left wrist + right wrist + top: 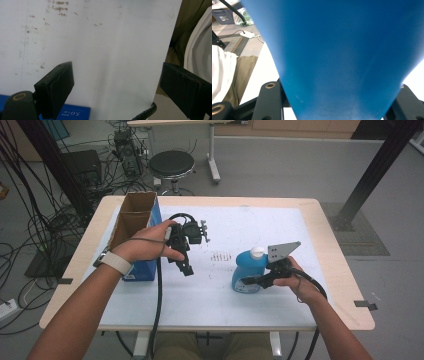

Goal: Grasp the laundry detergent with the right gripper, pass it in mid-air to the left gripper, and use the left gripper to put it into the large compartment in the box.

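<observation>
While we hold both grippers steady over the white-covered tabletop (pixel 260 305), the right gripper (pixel 250 281) is clamped on the blue plastic bottle with a white cap (pixel 248 272). That bottle stands upright on the right half of the tabletop, nearer the front edge than the back, well clear of the right edge. In the right gripper view the blue bottle wall (pixel 342 60) sits tight between the two black jaws, which press on it from both sides near its base.

Our left gripper (pixel 186 267) hangs above the tabletop's middle-left, jaws pointing down toward the front edge. In the left gripper view its jaws stand wide apart with nothing between them, just bare white cover (pixel 105 55) with a few brown marks.

Open-topped cardboard box with blue sides (pixel 136 232) stands at the left side of the tabletop, just beside our left hand (pixel 145 247). Its blue side also shows at the bottom of the left gripper view. Bottle and box are well apart.
</observation>
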### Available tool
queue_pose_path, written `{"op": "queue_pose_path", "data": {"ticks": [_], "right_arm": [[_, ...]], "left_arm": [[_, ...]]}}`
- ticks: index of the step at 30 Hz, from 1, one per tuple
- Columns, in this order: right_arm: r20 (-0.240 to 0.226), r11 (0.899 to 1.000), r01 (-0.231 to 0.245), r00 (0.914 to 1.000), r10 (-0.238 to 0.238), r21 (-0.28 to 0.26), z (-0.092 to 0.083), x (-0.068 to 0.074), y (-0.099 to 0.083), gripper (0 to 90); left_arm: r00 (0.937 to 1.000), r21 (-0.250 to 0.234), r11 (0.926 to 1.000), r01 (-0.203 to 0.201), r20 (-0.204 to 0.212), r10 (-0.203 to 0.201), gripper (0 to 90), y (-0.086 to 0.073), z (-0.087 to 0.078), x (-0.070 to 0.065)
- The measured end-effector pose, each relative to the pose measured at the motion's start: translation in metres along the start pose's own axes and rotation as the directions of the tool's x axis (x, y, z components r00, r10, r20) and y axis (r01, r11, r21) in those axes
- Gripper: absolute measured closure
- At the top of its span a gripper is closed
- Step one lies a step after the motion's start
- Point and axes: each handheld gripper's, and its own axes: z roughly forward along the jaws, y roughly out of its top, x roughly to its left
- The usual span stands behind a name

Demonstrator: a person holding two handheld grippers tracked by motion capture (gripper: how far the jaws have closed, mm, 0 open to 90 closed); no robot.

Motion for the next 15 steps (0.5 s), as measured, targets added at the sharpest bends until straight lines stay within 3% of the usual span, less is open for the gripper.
{"op": "queue_pose_path", "data": {"ticks": [15], "right_arm": [[0.002,1.000,0.001,1.0000,-0.001,-0.002,0.0001,0.0004,-0.0002,42.5]], "left_arm": [[1.0000,-0.004,1.0000,0.007,-0.001,-0.007,12.6,-0.0011,-0.0002,0.0011]]}}
